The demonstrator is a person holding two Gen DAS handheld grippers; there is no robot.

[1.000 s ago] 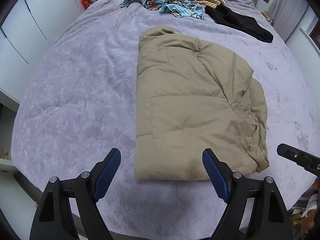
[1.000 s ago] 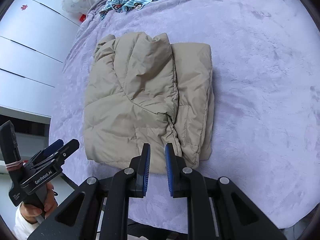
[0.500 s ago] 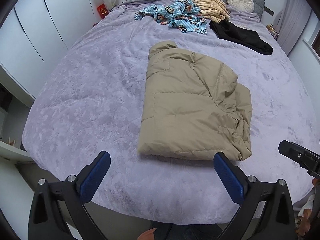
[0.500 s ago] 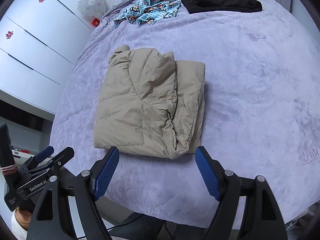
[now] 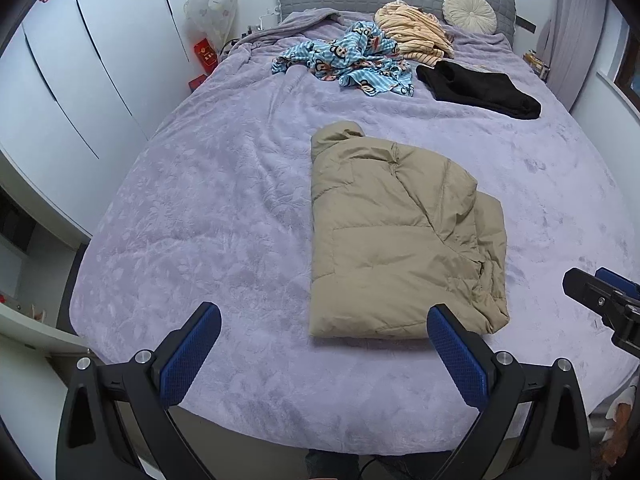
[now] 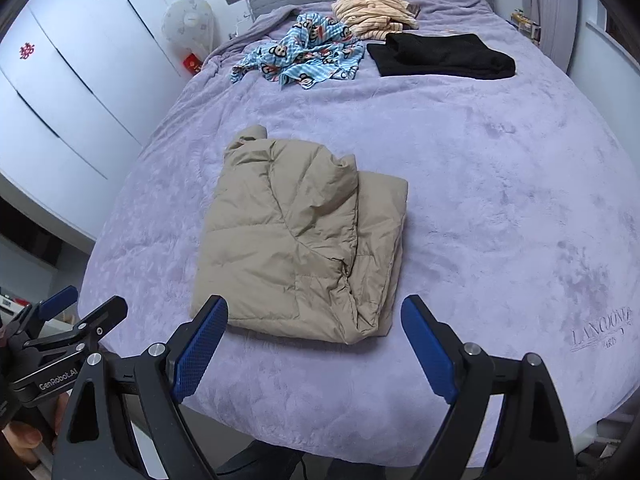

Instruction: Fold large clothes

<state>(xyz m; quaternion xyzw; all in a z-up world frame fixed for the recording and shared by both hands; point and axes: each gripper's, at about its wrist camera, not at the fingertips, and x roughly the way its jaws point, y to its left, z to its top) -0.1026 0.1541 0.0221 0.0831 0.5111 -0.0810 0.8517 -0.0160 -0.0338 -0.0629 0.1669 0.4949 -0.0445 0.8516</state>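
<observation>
A tan puffer jacket [image 5: 396, 236] lies folded into a rough rectangle on the purple bedspread [image 5: 224, 208], near the foot of the bed; it also shows in the right wrist view [image 6: 304, 240]. My left gripper [image 5: 324, 354] is open and empty, held back from the jacket's near edge. My right gripper [image 6: 316, 350] is open and empty, also back from the jacket's near edge. Each gripper shows at the edge of the other's view: the right gripper [image 5: 604, 300] and the left gripper [image 6: 68, 320].
At the head of the bed lie a blue cartoon-print garment [image 5: 352, 64], a striped peach garment [image 5: 416, 36], a black garment [image 5: 480, 88] and a round cushion [image 5: 470, 12]. White wardrobes [image 5: 80, 64] stand on the left. A fan [image 5: 212, 8] stands by the headboard.
My right gripper has opened from nearly shut. Both grippers have pulled back and up from the jacket, so more of the bed is in view.
</observation>
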